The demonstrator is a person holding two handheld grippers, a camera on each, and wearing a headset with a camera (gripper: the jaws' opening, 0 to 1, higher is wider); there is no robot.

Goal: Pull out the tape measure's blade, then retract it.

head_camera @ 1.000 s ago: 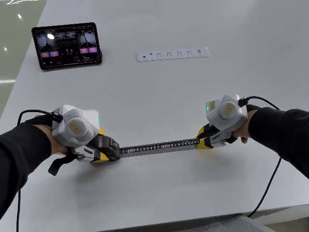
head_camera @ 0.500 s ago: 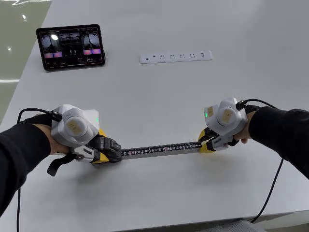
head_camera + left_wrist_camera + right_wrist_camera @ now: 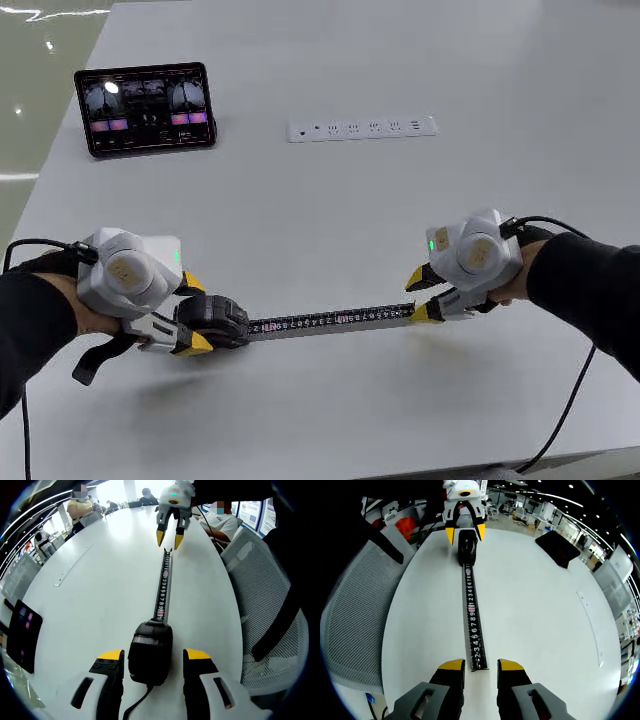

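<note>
Tape measure case [image 3: 150, 652] sits on the white worktop [image 3: 350, 200] between the 2 jaws of your left gripper [image 3: 154, 656]. Those jaws stand spread, with a sliver of worktop showing on each side of the case. Its blade [image 3: 471, 615] lies flat, drawn out across the worktop to your right gripper [image 3: 481, 666], whose jaws also stand apart, and the blade's end rests loose between their yellow tips.

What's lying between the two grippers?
The tape measure's blade lies stretched flat on the table, running from the black case at the left gripper to the tips of the right gripper. The head view shows it best.
</note>
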